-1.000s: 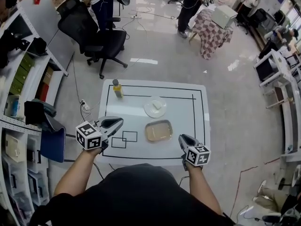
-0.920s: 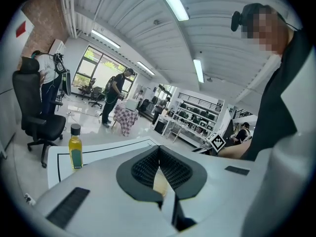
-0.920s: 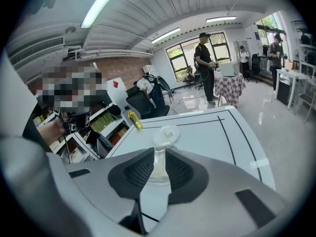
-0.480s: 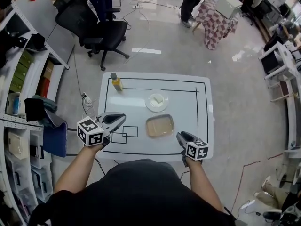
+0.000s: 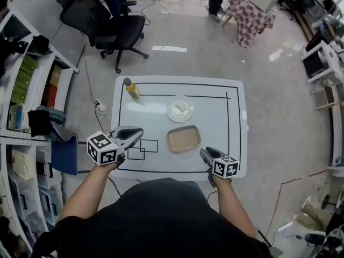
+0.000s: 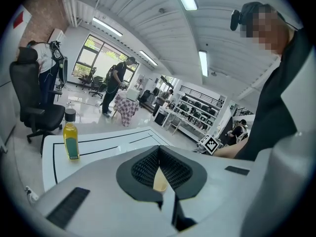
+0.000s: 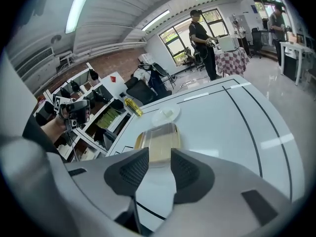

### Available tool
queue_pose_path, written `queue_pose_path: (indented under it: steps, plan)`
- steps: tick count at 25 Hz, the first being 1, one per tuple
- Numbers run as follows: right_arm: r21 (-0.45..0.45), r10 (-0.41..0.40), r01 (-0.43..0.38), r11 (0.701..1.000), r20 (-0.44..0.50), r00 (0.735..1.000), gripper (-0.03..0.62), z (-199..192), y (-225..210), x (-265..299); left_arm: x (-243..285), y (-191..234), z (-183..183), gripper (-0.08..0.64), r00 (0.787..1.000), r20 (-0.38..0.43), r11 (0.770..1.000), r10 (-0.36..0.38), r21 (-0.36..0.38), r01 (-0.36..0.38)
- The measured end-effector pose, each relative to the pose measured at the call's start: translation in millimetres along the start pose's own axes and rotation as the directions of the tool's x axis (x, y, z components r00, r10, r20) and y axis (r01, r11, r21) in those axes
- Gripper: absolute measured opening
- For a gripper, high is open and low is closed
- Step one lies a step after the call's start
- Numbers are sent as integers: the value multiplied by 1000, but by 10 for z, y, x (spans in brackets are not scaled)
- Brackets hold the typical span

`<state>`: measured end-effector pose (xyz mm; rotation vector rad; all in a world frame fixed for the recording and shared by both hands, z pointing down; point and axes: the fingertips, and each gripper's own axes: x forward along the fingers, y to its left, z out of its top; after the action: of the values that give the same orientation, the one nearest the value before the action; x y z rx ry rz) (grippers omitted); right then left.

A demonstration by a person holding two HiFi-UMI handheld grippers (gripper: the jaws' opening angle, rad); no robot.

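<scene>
Right gripper view: right hand-held gripper (image 7: pixel 159 152) slightly open, empty; tray (image 7: pixel 157 132) beyond.

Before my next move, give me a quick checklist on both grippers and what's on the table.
1. Right gripper jaws apart, nothing between them: ok.
2. Tan tray in line with the right gripper's gap, untouched: ok.
3. Left gripper jaws together, holding nothing: ok.
4. Oil bottle upright at the far left, apart from both grippers: ok.
5. White plate beyond the tray, not touching it: ok.
6. Whether the tray holds anything: cannot tell.
</scene>
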<state>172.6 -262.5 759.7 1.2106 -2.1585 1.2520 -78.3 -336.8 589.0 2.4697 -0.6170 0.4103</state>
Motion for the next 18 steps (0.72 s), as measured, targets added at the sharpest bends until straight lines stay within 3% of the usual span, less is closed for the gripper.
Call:
queue_pose_path:
  steps: [18]
  plan:
    - [82, 99, -90, 993, -115, 988, 201, -292, -255, 447, 392, 126, -206, 21, 998, -70, 1000, 0, -8, 0]
